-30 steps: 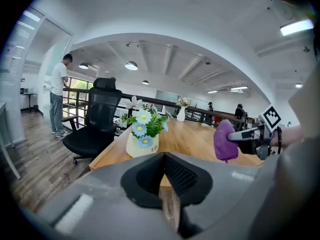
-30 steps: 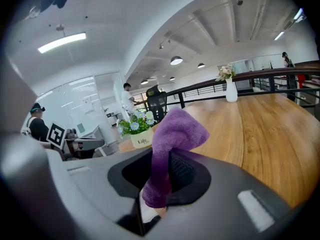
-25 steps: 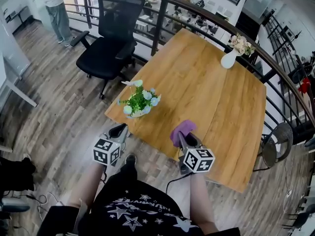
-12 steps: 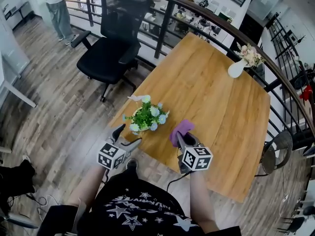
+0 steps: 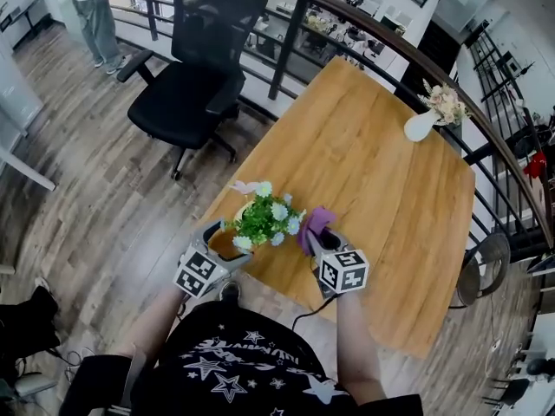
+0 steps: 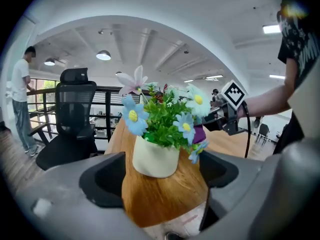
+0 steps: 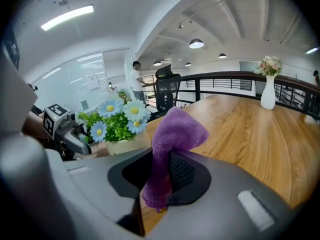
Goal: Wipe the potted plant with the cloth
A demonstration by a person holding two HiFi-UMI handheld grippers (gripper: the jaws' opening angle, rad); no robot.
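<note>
a: where is the potted plant (image 5: 260,222)?

b: it stands upright near the close edge of a wooden table (image 5: 381,163), right in front of the person. it has a cream pot, green leaves, and pale blue and white flowers.

a: and the left gripper (image 5: 225,241)?

b: it comes at the pot from the person's left. its jaws have just been opening and stand wide apart, with the pot between them. in the left gripper view a gap shows on each side of the pot, so the pads are not pressing on it.

a: what about the right gripper (image 5: 319,235)?

b: its jaws are pinched on a purple cloth (image 5: 314,220). the cloth pokes up out of the jaws in a soft folded lump and hangs a little below them. it sits just beside the flowers on the plant's right side. i cannot tell whether it touches them.

a: anything else around?

b: at the table's far corner a white vase (image 5: 420,126) holds pale flowers, well apart from the plant. a black office chair (image 5: 195,76) stands on the wood floor beyond the table's left side, in front of a dark railing (image 5: 373,33). a person (image 5: 91,11) stands by the railing farther off, at the top left of the head view.
</note>
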